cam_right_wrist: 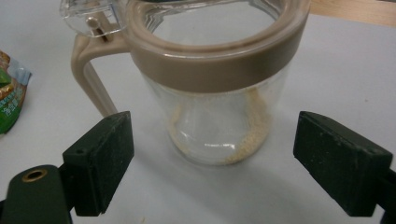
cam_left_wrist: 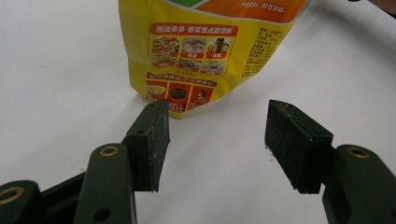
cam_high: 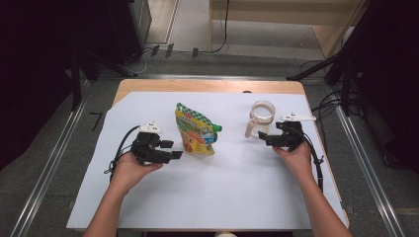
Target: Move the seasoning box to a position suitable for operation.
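Your left gripper stands open just short of the yellow pouch ahead, while your right gripper stands open facing the clear jug.

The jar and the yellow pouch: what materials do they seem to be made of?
The jar looks like clear glass or hard plastic: one sees through its glossy wall to pale residue at the bottom. Its beige collar and handle look like matte plastic. The yellow pouch seems to be glossy printed plastic film, creased and shiny.
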`<action>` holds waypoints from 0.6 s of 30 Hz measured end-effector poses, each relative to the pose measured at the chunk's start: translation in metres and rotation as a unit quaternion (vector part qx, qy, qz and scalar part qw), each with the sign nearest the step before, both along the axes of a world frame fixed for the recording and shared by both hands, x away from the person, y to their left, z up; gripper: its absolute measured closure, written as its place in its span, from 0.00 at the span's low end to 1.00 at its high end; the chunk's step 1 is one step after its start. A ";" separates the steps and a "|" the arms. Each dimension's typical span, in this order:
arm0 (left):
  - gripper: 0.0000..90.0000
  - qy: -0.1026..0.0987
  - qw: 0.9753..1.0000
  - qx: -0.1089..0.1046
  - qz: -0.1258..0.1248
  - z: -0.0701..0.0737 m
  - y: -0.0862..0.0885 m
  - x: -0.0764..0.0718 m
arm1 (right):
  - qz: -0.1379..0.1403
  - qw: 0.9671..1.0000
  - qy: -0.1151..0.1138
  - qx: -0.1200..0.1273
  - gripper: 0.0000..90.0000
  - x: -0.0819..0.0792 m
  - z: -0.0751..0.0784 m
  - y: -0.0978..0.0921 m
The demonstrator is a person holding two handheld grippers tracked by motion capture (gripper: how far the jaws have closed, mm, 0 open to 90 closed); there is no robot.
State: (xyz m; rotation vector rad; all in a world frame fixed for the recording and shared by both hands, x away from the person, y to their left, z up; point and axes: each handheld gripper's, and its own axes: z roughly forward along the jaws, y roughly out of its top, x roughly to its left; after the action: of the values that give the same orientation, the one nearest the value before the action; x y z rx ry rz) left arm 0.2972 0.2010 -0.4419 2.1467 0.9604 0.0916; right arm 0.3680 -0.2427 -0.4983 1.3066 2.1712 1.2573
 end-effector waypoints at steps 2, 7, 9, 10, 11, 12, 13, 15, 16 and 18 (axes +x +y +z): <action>0.46 0.001 1.000 -0.002 0.002 -0.001 0.000 0.000 | -0.002 1.000 0.005 0.007 0.14 0.005 -0.002 0.003; 0.46 0.000 1.000 -0.004 0.000 0.000 0.001 0.000 | 0.004 1.000 -0.016 -0.006 0.14 0.015 -0.004 0.011; 0.46 0.000 1.000 -0.008 0.001 0.000 0.001 -0.001 | 0.004 1.000 -0.019 -0.011 0.14 0.021 -0.005 0.015; 0.46 0.000 1.000 -0.008 0.001 0.000 0.001 -0.001 | 0.005 1.000 -0.019 -0.014 0.13 0.024 -0.006 0.017; 0.46 0.000 1.000 -0.008 0.001 0.000 0.001 -0.001 | 0.004 1.000 -0.019 -0.014 0.13 0.026 -0.007 0.019; 0.46 0.000 1.000 -0.008 0.001 0.000 0.001 -0.001 | 0.004 1.000 -0.019 -0.014 0.13 0.026 -0.007 0.019; 0.46 0.000 1.000 -0.009 0.001 0.000 0.002 0.000 | 0.005 0.999 -0.029 -0.015 0.12 0.027 -0.008 0.021; 0.46 0.001 1.000 -0.009 0.001 0.000 0.002 0.000 | 0.000 0.998 -0.058 -0.022 0.12 0.028 -0.013 0.026; 0.46 0.001 1.000 -0.009 0.001 0.000 0.002 0.000 | 0.000 0.998 -0.058 -0.022 0.12 0.028 -0.013 0.026; 0.46 0.002 1.000 -0.010 0.001 0.000 0.002 0.000 | -0.012 0.997 -0.071 -0.017 0.12 0.030 -0.017 0.030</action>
State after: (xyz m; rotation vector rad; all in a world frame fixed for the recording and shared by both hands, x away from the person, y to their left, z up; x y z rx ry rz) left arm 0.2970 0.2034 -0.4422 2.1278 0.9621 0.0793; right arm 0.3982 -0.2128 -0.5151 1.1888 2.0639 1.2592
